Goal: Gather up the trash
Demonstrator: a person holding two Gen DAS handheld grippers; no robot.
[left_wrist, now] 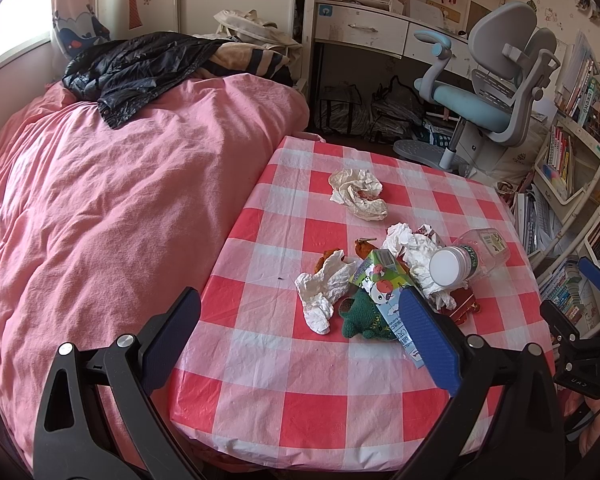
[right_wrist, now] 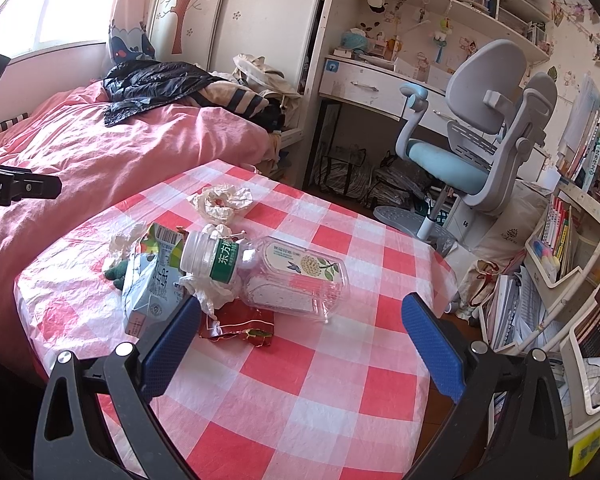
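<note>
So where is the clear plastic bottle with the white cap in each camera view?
Left wrist view: the plastic bottle lies right of centre, cap toward the camera, at the right end of the trash pile.
Right wrist view: the plastic bottle lies on its side near centre, cap pointing left.
Shared landmark: the crumpled paper wrapper lying alone farther back on the checked tablecloth.

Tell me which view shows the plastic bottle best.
The right wrist view: the bottle lies on its side in full length, label and white cap visible. In the left wrist view, the bottle points its cap at the camera, so the body is foreshortened and the label mostly hidden.
</note>
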